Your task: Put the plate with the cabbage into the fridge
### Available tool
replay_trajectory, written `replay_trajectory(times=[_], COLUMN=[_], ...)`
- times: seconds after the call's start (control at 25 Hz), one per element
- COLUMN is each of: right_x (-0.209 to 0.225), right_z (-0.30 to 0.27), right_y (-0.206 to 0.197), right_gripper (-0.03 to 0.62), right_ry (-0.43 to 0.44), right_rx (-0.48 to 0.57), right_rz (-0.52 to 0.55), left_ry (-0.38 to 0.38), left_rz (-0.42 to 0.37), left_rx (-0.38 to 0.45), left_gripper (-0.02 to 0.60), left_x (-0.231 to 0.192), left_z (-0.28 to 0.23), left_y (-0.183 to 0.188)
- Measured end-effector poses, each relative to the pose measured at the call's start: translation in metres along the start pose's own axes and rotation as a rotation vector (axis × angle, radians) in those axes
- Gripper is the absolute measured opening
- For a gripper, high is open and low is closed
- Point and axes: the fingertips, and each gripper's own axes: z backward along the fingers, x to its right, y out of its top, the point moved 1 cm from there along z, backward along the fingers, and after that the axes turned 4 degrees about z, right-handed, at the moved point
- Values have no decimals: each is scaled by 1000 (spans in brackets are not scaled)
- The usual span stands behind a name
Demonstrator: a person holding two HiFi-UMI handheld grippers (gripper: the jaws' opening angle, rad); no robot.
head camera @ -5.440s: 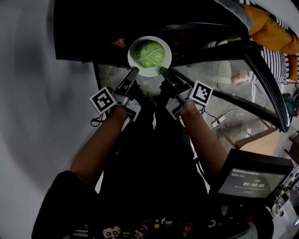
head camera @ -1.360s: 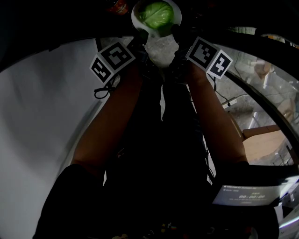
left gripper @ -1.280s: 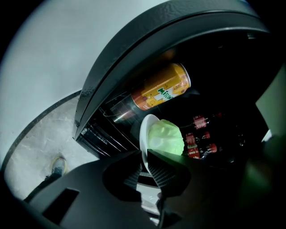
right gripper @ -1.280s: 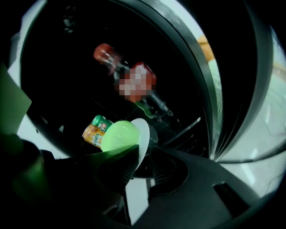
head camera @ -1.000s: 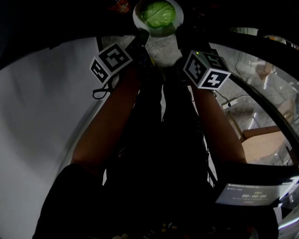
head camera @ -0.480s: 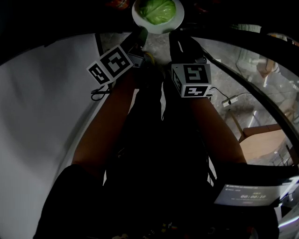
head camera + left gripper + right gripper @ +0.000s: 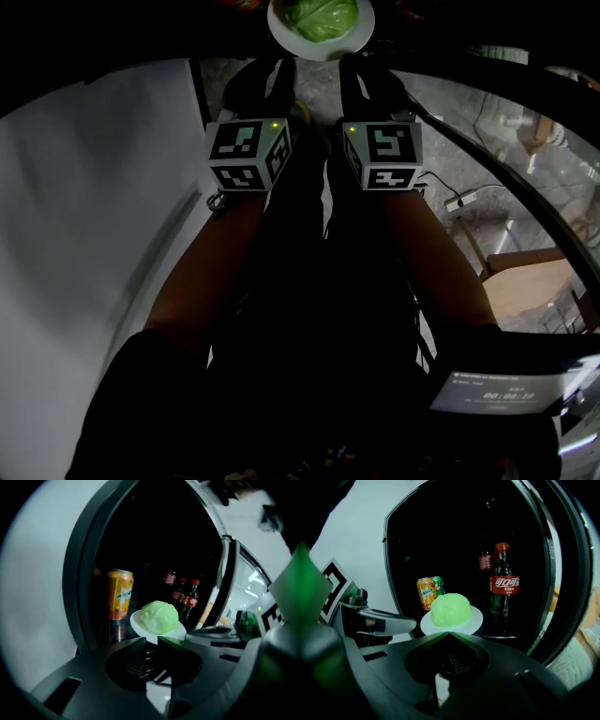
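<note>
At the fridge [image 7: 79,583] mouth, my left gripper [image 7: 157,640] has just rolled level, as the right did a moment before. Its jaws are closed on nothing. The plate [image 7: 135,622] with the cabbage [image 7: 159,617] sits inside, between can [image 7: 119,595] and cola bottles [image 7: 504,585]. I judge it delivered. My right gripper [image 7: 447,633] is likewise closed and empty. I can't tell whether either tip touches the rim, and the shelf is lost in darkness.

The fridge opening [image 7: 387,569] is wide, dark and free above the cabbage [image 7: 450,609]. Its plate [image 7: 475,618] fills the front of the shelf. A Mirinda can [image 7: 427,591] stands just behind on the left and cola bottles [image 7: 503,585] close on the right. The room behind them seems too dark to judge. The open door [image 7: 569,564] bounds the right side.
</note>
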Motion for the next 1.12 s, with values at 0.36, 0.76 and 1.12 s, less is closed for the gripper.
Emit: replay_trajectory(times=[0.36,0.76,1.12], right_x=[0,4,13], right_z=[0,-6,-21], right_y=[2,9,20], right_gripper=[6,6,6], right_ry=[-17,-25,-28], right_rx=[5,8,20], right_rz=[-2,-1,-8], left_ry=[-32,-28,-23], left_rz=[-267,-263,-230], left_rx=[28,44,21], left_gripper=[14,3,3], left_x=[18,12,8], left_z=[-5,-16,-30], left_y=[1,11,23])
